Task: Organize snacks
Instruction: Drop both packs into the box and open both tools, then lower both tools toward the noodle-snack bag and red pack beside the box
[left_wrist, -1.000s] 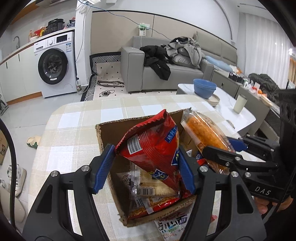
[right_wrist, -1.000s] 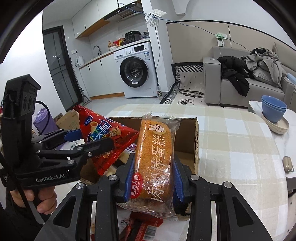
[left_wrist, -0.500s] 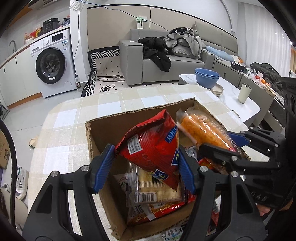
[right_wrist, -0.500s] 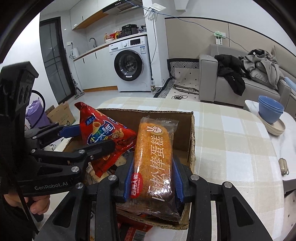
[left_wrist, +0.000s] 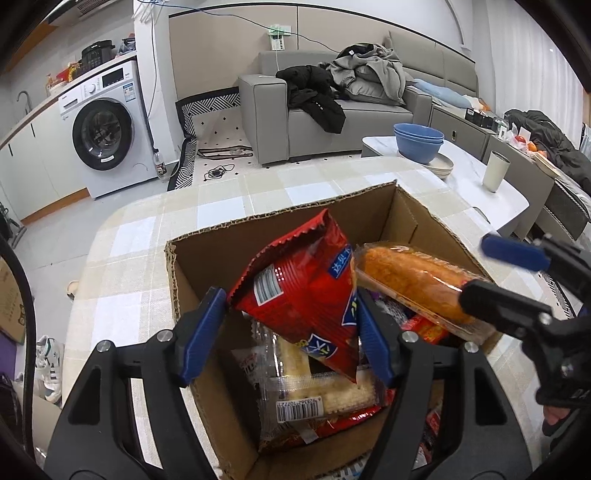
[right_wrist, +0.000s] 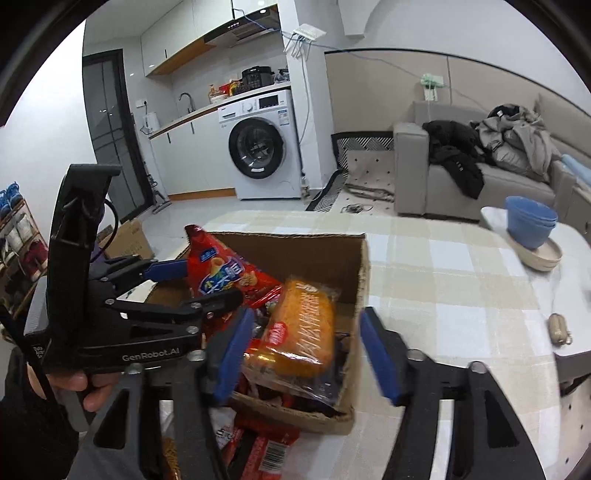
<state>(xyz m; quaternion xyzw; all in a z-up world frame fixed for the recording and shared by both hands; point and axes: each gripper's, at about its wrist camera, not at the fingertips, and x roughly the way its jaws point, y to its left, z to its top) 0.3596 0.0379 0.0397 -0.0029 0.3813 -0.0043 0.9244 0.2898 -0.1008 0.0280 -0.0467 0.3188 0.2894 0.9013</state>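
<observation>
An open cardboard box (left_wrist: 280, 218) (right_wrist: 288, 251) stands on the checked table with several snack packets in it. My left gripper (left_wrist: 290, 317) (right_wrist: 212, 280) is shut on a red snack bag (left_wrist: 303, 295) (right_wrist: 218, 269) held over the box's left half; its jaws are opening while both pads still touch the bag. My right gripper (right_wrist: 306, 314) (left_wrist: 474, 267) is opening, and its blue pads stand clear on both sides of an orange cake in clear wrap (right_wrist: 303, 325) (left_wrist: 410, 280). The cake lies slanted on the packets at the box's right side.
A clear packet of crackers (left_wrist: 325, 398) lies in the box under the red bag. Red packets (right_wrist: 266, 443) lie on the table in front of the box. The checked tablecloth (right_wrist: 443, 277) stretches right. Blue bowls (left_wrist: 419, 142) and a cup (left_wrist: 495, 171) stand on a side table beyond.
My right gripper has opened and let go of the orange cake, which dropped into the box. My left gripper has sunk closer to the box with the red bag.
</observation>
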